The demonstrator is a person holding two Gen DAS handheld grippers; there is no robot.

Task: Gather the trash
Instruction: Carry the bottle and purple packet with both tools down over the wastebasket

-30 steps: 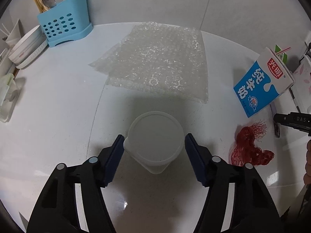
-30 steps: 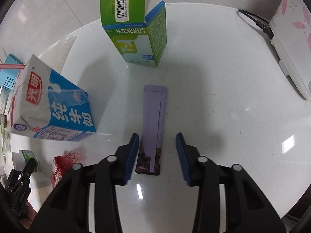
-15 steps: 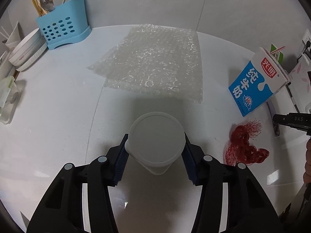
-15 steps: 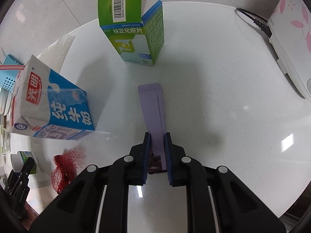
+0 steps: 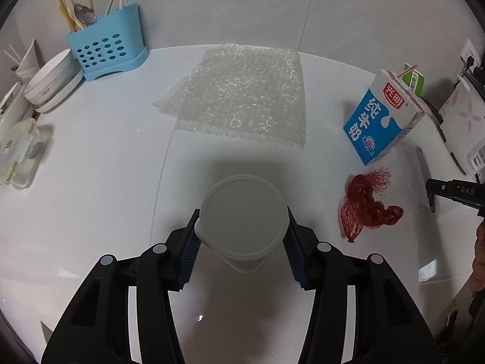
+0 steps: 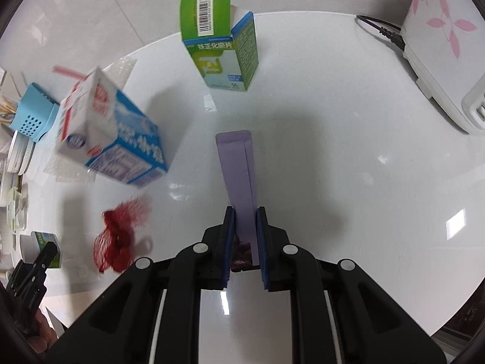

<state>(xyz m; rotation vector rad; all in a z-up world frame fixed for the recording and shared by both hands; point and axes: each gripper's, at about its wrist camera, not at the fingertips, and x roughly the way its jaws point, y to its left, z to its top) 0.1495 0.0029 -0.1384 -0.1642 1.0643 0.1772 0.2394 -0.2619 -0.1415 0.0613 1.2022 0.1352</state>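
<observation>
Trash collection looks barely under way: two pieces are in hand and the rest lies on the white bench (image 5: pixel 91 151). The left gripper (image 5: pixel 242 239) has its jaws pinching a white lidded cup (image 5: pixel 242 215) by its sides, seemingly lifted just off the surface; they have just been closing on it. The right gripper (image 6: pixel 244 236) has its jaws, which were also just closing, clamped on the near end of a flat purple packet (image 6: pixel 236 176), which sticks out forward over the bench. Left to gather, as I judge it, are the bubble wrap sheet (image 5: pixel 242 97), the red mesh net (image 5: pixel 366 206), the blue milk carton (image 5: pixel 382 121) with its straw, and the green box (image 6: pixel 221 39). No bin shows in either view. The carton carries red and white Chinese characters, the box a barcode and Chinese print I cannot read surely; "DAS" is printed on the other gripper's side.
</observation>
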